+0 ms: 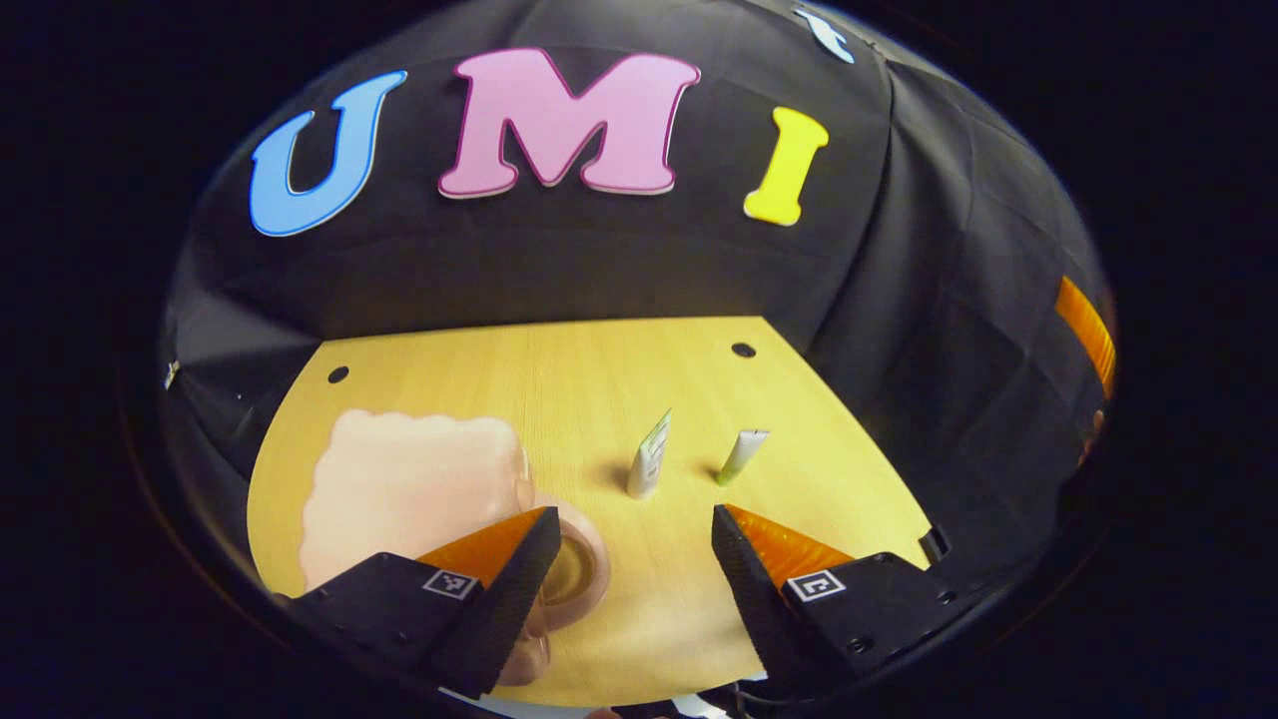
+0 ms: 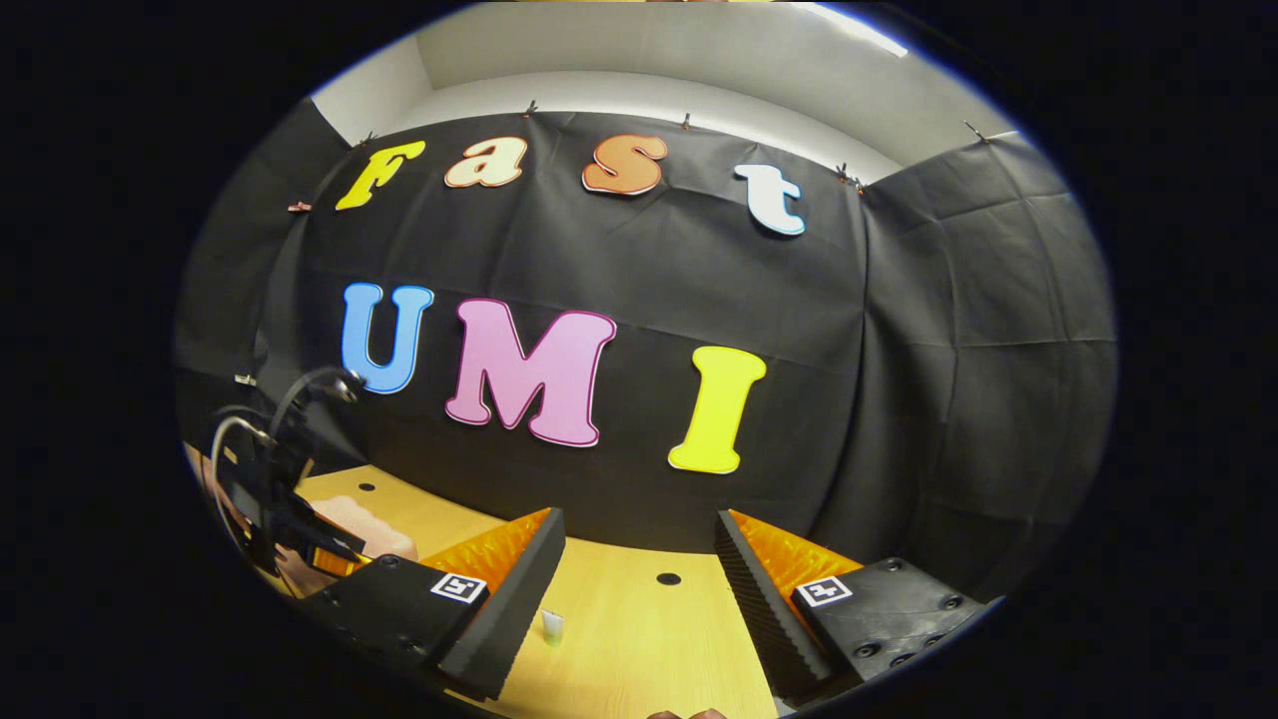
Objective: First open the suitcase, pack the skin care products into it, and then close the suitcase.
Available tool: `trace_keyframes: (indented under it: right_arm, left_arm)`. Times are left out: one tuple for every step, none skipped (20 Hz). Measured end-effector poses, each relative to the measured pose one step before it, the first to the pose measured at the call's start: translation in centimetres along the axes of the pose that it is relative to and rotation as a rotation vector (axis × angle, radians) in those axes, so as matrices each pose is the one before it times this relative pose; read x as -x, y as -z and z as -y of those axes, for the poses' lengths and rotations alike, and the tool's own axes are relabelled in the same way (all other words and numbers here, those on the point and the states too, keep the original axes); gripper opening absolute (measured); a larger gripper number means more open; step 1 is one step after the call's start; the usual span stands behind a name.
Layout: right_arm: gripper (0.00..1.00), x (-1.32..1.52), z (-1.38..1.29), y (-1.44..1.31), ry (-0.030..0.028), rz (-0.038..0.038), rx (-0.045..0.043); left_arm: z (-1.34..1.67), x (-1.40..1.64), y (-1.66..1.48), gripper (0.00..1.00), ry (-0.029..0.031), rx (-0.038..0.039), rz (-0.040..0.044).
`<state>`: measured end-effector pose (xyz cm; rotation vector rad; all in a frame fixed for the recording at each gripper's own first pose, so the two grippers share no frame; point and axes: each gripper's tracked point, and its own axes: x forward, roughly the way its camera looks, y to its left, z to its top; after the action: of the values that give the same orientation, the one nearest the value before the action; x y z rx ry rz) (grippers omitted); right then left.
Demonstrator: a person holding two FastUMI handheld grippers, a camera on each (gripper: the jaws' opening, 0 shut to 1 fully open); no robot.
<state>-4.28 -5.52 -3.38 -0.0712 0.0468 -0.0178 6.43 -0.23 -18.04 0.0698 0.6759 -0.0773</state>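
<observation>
- Claws first: the left claw (image 1: 631,534) is spread wide and holds nothing, poised above the tabletop (image 1: 599,379); the right claw (image 2: 639,559) is also spread and empty, raised and facing the booth wall.
- Pink suitcase (image 1: 409,489) lies shut, just ahead and to the left of the left claw, its rounded handle end beside the left finger.
- Two skin care tubes (image 1: 649,461) (image 1: 742,456) stand upright beyond the left claw's gap, near each other but apart.
- Risk, as a judgement: the tubes look light and tall, so a brushing finger could topple or roll them; lifting the lid carelessly might slide the case.
- Tabletop is pale wood with small dark holes; black cloth walls surround it.
</observation>
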Motion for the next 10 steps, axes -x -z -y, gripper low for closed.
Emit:
trace_keyframes:
  right_arm:
    - [0.96, 0.152, 0.417, 0.217, 0.00764, -0.00954, -0.00830]
    - [0.96, 0.140, 0.313, 0.209, 0.00461, -0.00823, -0.01002]
    - [0.96, 0.354, 0.409, 0.246, 0.00837, -0.00918, -0.01014]
    - [0.96, 0.100, 0.321, 0.265, 0.00625, -0.00662, -0.00211]
    - [0.96, 0.307, 0.282, 0.274, 0.00286, -0.01046, 0.00081]
    - [0.96, 0.246, 0.196, 0.278, 0.00059, -0.01025, 0.00012]
    - [0.96, 0.442, 0.435, 0.099, 0.00700, -0.00517, -0.00341]
    - [0.96, 0.277, 0.411, 0.108, 0.00683, -0.00391, -0.00007]
    - [0.96, 0.269, 0.477, 0.286, 0.01061, -0.00537, 0.00136]
    - [0.95, 0.395, 0.706, 0.287, 0.01616, -0.00787, -0.00290]
  left_arm:
    - [-0.418, -1.431, 1.356, 0.96, -0.00726, -0.01075, -0.08824]
    - [0.055, -1.107, 0.618, 0.96, -0.00024, 0.00541, -0.05255]
    - [0.021, -1.592, 0.652, 0.96, 0.01215, 0.02613, -0.06362]
    - [-0.276, -0.949, 0.575, 0.96, -0.00590, 0.03240, -0.05549]
    - [-0.156, -0.941, 0.640, 0.96, 0.00837, 0.03804, -0.05077]
    - [-0.226, -0.917, 0.186, 0.96, 0.00741, 0.04784, -0.03159]
    - [-0.586, -1.016, 0.736, 0.96, -0.00652, 0.05757, -0.04941]
    - [-0.385, -0.486, 0.347, 0.97, -0.00619, 0.03576, -0.02973]
    - [0.317, -0.762, 0.091, 0.95, 0.01338, 0.02087, -0.01085]
    - [-0.001, -0.388, -0.373, 0.92, -0.01250, -0.01732, 0.01027]
